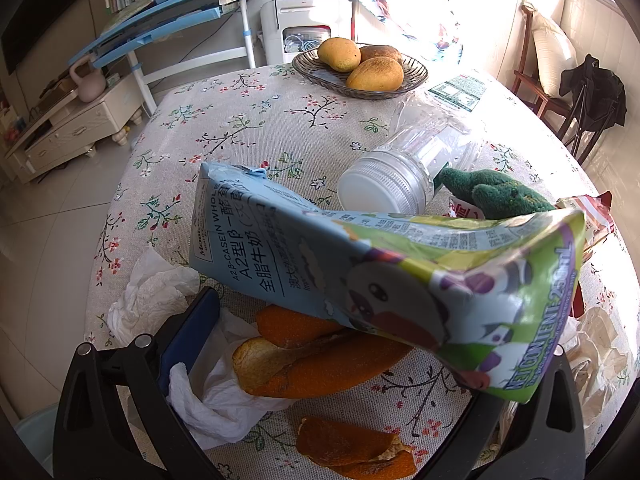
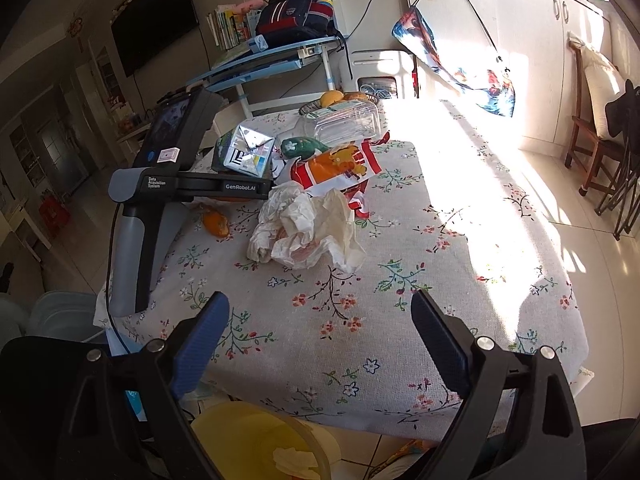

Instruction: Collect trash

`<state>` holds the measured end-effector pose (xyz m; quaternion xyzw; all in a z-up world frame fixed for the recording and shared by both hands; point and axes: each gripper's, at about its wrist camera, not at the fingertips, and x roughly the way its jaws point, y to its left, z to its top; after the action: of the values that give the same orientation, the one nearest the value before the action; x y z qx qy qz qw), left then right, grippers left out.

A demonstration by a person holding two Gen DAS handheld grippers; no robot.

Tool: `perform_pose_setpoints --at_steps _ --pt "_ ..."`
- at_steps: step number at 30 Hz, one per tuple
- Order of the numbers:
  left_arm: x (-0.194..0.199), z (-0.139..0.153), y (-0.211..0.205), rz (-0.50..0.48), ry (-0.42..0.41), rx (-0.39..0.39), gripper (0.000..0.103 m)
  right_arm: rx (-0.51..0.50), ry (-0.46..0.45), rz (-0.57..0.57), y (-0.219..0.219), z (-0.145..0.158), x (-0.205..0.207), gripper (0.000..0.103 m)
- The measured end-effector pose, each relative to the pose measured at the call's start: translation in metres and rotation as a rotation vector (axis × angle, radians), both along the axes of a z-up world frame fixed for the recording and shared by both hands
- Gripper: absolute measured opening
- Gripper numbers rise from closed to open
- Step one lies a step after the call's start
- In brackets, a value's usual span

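Note:
A blue-and-green milk carton (image 1: 360,256) lies tilted across my left gripper (image 1: 372,344), which is open wide. Its right end covers the right finger, and the left pad (image 1: 188,336) is clear of it. Under the carton lie orange peels (image 1: 312,360) and white tissue (image 1: 216,396). Beyond it are a toppled clear plastic bottle (image 1: 416,160) and a red snack wrapper (image 1: 592,216). My right gripper (image 2: 320,340) is open and holds nothing, at the table's near edge. In the right wrist view, crumpled paper (image 2: 308,228) lies ahead, with the carton (image 2: 244,152) behind it.
A bowl of mangoes (image 1: 360,68) stands at the far side of the floral tablecloth (image 1: 260,120). A green plush toy (image 1: 496,196) lies by the bottle. A yellow bin (image 2: 256,440) sits on the floor below the table's near edge. A wooden chair (image 2: 592,148) stands at the right.

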<state>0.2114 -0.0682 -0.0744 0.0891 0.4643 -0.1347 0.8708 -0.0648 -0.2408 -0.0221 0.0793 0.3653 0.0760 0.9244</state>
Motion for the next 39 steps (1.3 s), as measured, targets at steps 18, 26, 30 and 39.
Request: perform_pose_setpoints --at_steps 18,26,30,39 --pt "0.000 0.000 0.000 0.001 0.000 0.000 0.097 0.030 -0.001 -0.015 -0.008 0.001 -0.002 0.088" --pt "0.000 0.000 0.000 0.001 0.000 0.000 0.097 0.042 -0.012 -0.002 0.000 0.008 -0.005 0.089" --pt "0.000 0.000 -0.001 0.001 0.000 0.000 0.097 0.026 -0.031 0.023 0.005 0.013 -0.007 0.089" --pt "0.000 0.000 -0.001 0.001 0.000 0.000 0.097 0.057 -0.020 0.050 0.002 0.012 -0.004 0.089"
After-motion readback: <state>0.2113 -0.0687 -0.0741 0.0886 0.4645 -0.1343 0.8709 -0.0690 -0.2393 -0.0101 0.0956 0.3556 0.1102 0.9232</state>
